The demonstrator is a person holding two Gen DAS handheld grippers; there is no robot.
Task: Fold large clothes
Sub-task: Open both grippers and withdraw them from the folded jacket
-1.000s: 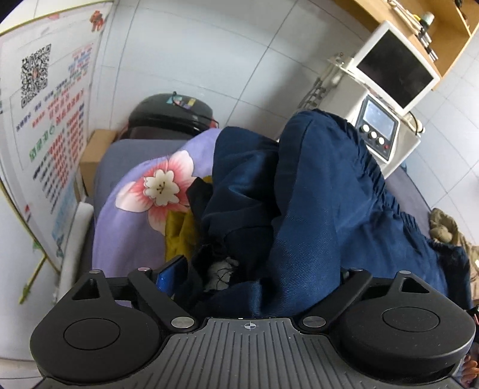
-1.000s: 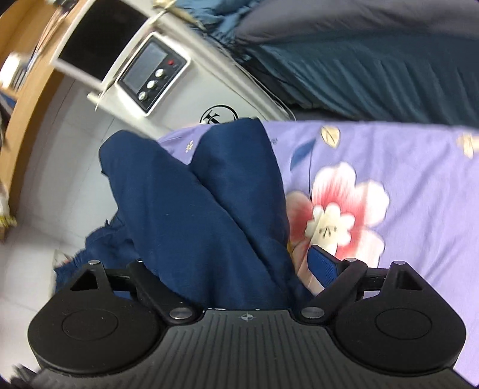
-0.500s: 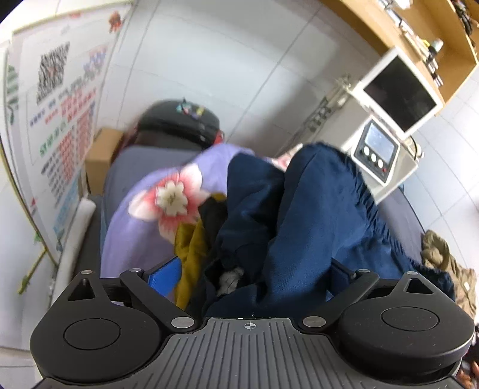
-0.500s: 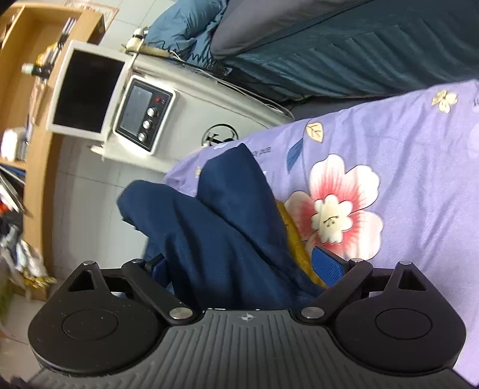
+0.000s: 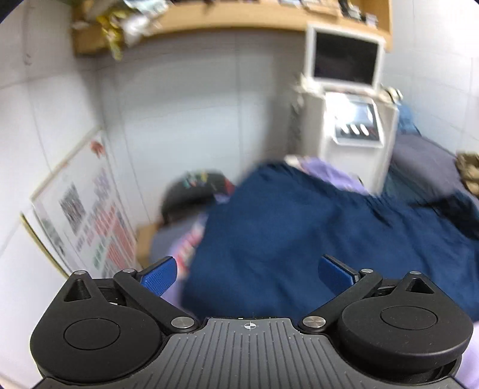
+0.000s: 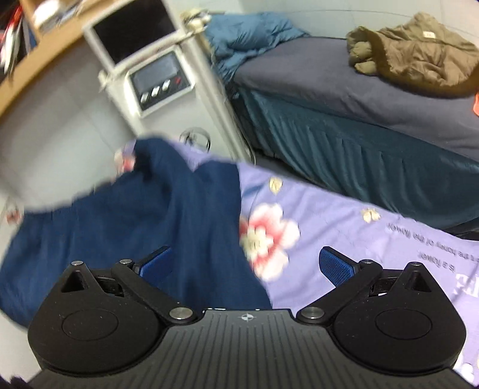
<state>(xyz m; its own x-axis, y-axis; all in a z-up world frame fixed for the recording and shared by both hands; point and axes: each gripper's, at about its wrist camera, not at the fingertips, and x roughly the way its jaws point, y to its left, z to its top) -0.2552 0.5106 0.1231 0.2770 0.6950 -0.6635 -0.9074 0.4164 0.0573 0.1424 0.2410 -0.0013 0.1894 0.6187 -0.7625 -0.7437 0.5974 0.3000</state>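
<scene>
A large dark blue garment (image 5: 287, 236) lies spread on the purple flowered sheet (image 6: 344, 227); it also shows in the right wrist view (image 6: 134, 221). My left gripper (image 5: 247, 273) is open, its blue pads wide apart above the garment's near edge, holding nothing. My right gripper (image 6: 245, 263) is open too, above the garment's right edge where it meets the sheet. Both views are blurred by motion.
A white machine with a screen (image 5: 347, 98) stands behind the sheet. A second bed with a dark grey cover (image 6: 344, 86) carries a brown jacket (image 6: 413, 48). A poster (image 5: 86, 215) leans on the left wall. A wooden shelf (image 5: 209, 21) runs above.
Both grippers have opened and let go of the blue garment, which now lies flatter on the sheet. Both have pulled up and back; the views have swung upward.
</scene>
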